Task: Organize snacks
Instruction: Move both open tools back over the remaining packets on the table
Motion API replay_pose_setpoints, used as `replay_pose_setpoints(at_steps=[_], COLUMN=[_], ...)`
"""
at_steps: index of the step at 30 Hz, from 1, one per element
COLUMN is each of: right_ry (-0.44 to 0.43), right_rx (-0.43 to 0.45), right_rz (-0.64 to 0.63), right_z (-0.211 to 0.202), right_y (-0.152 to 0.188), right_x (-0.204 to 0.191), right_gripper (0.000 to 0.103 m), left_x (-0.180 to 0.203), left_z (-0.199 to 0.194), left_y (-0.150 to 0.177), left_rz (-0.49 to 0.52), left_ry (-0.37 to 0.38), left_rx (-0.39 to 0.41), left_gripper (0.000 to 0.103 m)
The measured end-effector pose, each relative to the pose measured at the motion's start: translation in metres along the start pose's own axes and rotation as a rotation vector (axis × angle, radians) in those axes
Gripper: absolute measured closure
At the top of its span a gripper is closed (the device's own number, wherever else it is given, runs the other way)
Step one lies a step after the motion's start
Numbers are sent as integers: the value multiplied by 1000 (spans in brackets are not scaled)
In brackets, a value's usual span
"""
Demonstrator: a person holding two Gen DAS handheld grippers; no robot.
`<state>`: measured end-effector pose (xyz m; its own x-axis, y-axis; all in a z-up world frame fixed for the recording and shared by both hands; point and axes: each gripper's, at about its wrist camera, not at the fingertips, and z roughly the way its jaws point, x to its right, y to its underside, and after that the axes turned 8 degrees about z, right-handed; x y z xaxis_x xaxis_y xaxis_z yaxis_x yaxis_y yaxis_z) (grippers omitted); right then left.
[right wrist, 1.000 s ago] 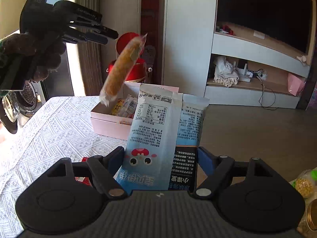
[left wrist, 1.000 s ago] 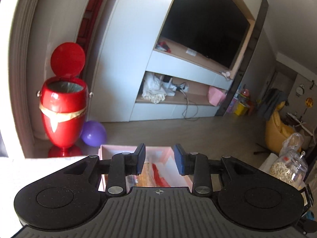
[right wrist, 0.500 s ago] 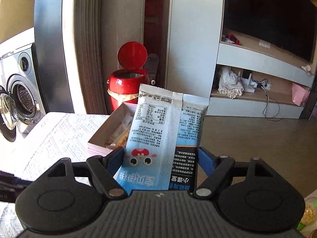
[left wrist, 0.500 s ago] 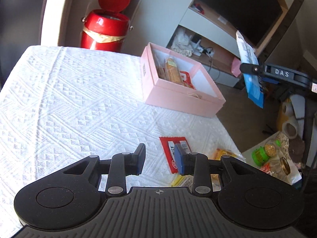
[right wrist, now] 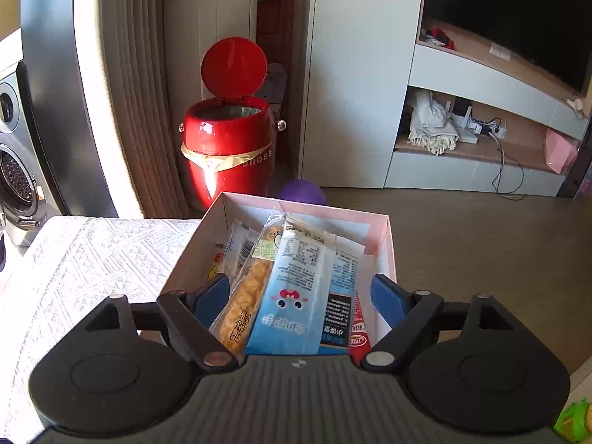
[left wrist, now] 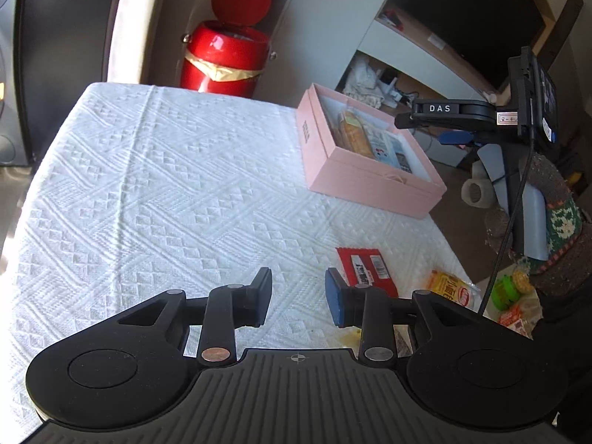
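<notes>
A pink box stands at the table's far right edge and holds several snack packs. In the right wrist view the box is right below my right gripper. The jaws stand wide apart. A blue packet lies in the box between them, beside an orange cracker pack. My left gripper is open and empty, low over the white tablecloth. A red packet lies just right of its tips. A yellow packet lies at the table's right edge.
A red bin with its lid up stands on the floor beyond the table. The right gripper's body and the gloved hand hang over the box's right side. Jars and snacks sit on the floor at right.
My right gripper has come down over the box and opened; the blue packet now lies in the box. My left gripper has drawn back over the cloth toward the red packet.
</notes>
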<state>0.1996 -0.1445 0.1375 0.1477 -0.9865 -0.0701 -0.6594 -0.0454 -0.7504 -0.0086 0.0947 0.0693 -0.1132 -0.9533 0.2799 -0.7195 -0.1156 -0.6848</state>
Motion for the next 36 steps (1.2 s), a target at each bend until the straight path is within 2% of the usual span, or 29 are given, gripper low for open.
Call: replay_pose_setpoints(at_steps=[5,8,16,19,21,24,27,31,33,36], right_ry=[-10,-3,-11,8,20,4,-81,-193,-177,-173], right_rx=[-13,-14,-94,-92,-87,-84,-108,-157,-140,-137], right_rz=[17,23,106,147,175,229,301,347,291,191], right_z=[-11,-28,-69,-88,-94,-97,-94,-83,-81,-81], right_y=[14,34,127,156,168,177,182,190,192,195], right_x=[15,31,76,86,91,97,98,86,67,45], right_gripper=[19,19,19,19,19,19,19,17,17,17], left_x=[16,31,75,95,104,107,100,72,56,37], left_z=[13,13,19,29,38,47,46,38,33,26], left_y=[9,16,29,38,45,51,51,42,37,32], left_rz=[70,135,263,315,352,408,448,394,347,261], left_ry=[51,96,303,319,282,183,58,-53,-112,-148], left_rx=[-72,-102,-180,-219,-239,-245,-221,-199,-184,-159], left_gripper=[68,68,68,68,68,68,68,68,68,68])
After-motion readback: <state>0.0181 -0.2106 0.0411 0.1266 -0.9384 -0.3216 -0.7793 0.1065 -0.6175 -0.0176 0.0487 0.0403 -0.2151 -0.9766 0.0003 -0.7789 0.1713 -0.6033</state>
